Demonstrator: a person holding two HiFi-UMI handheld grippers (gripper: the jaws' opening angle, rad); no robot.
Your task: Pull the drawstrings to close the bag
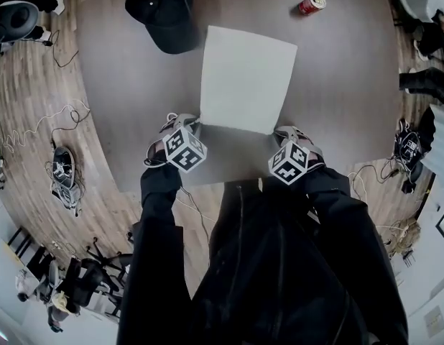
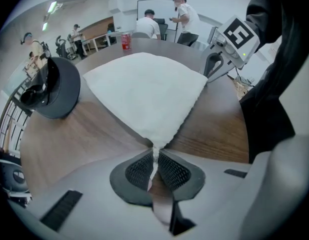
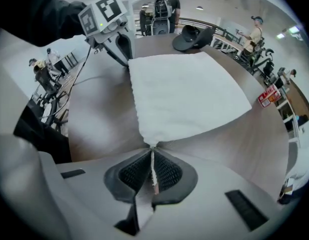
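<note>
A flat white drawstring bag lies on the round wooden table, its mouth edge toward me. My left gripper sits at the bag's near left corner. In the left gripper view the left gripper is shut on a thin white drawstring that comes out of that corner of the bag. My right gripper is at the near right corner. The right gripper view shows the right gripper shut on the other drawstring. The mouth edge of the bag looks slightly gathered.
A black cap rests on the table beyond the bag's left side. A red can lies at the far right. The table's near edge runs just under both grippers. Cables and gear lie on the floor to the left, and people stand in the background.
</note>
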